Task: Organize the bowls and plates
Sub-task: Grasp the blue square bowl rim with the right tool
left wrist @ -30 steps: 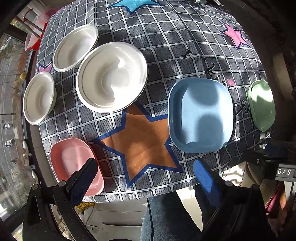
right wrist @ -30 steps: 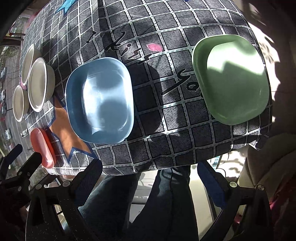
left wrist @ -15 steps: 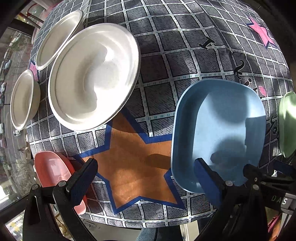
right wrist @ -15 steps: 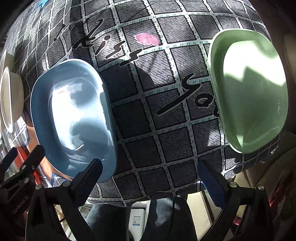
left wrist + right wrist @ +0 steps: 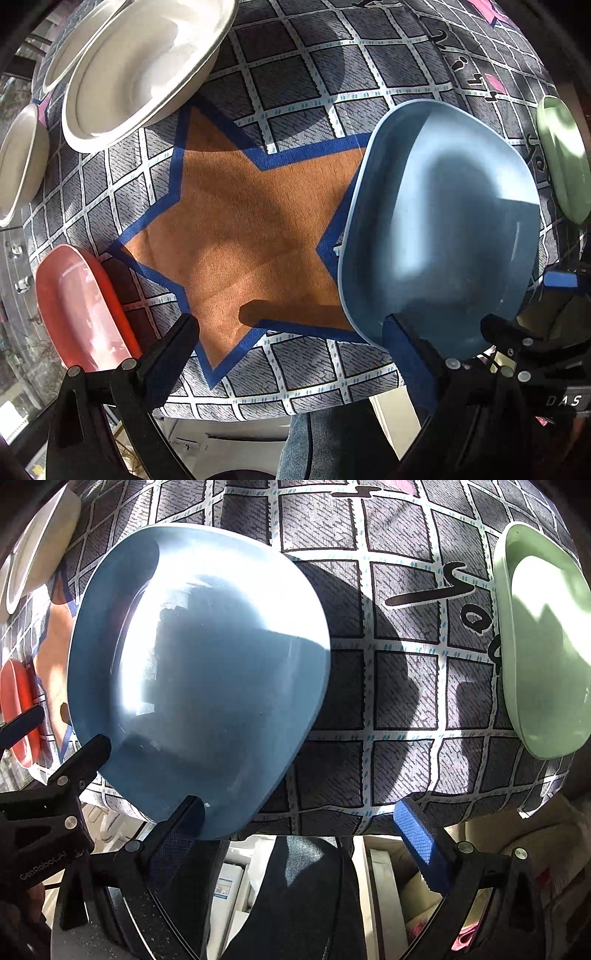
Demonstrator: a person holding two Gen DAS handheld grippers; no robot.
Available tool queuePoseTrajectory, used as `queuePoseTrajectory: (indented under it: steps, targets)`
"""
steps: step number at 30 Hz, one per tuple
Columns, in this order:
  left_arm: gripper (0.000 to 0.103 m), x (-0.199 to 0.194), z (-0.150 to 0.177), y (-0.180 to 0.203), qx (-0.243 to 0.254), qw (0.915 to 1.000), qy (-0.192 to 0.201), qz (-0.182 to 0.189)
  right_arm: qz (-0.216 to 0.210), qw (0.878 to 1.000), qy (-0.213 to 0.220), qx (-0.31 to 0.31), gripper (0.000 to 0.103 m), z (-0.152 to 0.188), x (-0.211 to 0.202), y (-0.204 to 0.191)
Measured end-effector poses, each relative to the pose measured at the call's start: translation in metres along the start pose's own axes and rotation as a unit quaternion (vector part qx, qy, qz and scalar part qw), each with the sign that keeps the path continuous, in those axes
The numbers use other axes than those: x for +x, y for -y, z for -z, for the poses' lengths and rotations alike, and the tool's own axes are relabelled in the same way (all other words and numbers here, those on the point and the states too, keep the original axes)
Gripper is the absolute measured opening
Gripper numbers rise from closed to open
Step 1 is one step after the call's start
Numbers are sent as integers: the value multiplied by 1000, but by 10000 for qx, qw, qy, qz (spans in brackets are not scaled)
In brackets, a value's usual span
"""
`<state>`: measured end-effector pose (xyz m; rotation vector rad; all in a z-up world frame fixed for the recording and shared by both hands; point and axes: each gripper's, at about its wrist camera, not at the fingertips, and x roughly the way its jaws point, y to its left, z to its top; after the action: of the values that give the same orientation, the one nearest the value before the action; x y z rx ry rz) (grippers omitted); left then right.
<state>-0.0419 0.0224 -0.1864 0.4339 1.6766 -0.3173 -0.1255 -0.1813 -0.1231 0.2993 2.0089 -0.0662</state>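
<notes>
A blue square plate lies near the table's front edge on the checked cloth; it also shows in the right wrist view. My left gripper is open over the orange star, its right finger at the blue plate's near rim. My right gripper is open, its left finger at the same plate's near rim, touching or just under it. A green plate lies to the right. A red-pink plate lies at the front left. White plates sit at the far left.
The table's front edge is just below both grippers, with the person's jeans beneath it. A smaller white bowl sits at the left edge. The left gripper's body shows at the lower left of the right wrist view.
Both grippers have moved forward and down toward the table. The blue plate now fills much more of both views, and each gripper has one finger at its near rim.
</notes>
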Motion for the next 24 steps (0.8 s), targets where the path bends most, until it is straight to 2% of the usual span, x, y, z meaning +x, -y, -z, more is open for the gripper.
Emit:
queuePoseTrajectory:
  steps: [3, 8, 12, 13, 15, 19, 22, 24]
  targets:
    - [100, -17, 5, -1, 121, 9989, 394, -215, -349, 9978, 225, 525, 103, 2, -5, 18]
    - [100, -19, -27, 7, 317, 9973, 629, -213, -718, 9848, 418, 1523, 103, -18, -7, 39]
    - [100, -8, -40, 22, 705, 9953, 585, -299, -733, 9809, 325, 1771, 103, -20, 12, 45]
    - [100, -16, -51, 34, 834, 9941, 555, -421, -721, 9803, 308, 1811, 103, -16, 20, 42]
    - [102, -10, -44, 40, 1069, 9909, 629, -531, -709, 9796, 231, 1867, 103, -28, 23, 39]
    - [103, -2, -47, 28, 1086, 9913, 689, -273, -511, 9797, 273, 1921, 103, -29, 33, 37]
    - [103, 2, -54, 5, 750, 9959, 487, 129, -482, 9782, 325, 1994, 103, -22, 32, 33]
    - [103, 5, -55, 1, 598, 9970, 472, 171, -450, 9775, 316, 2036, 103, -22, 28, 32]
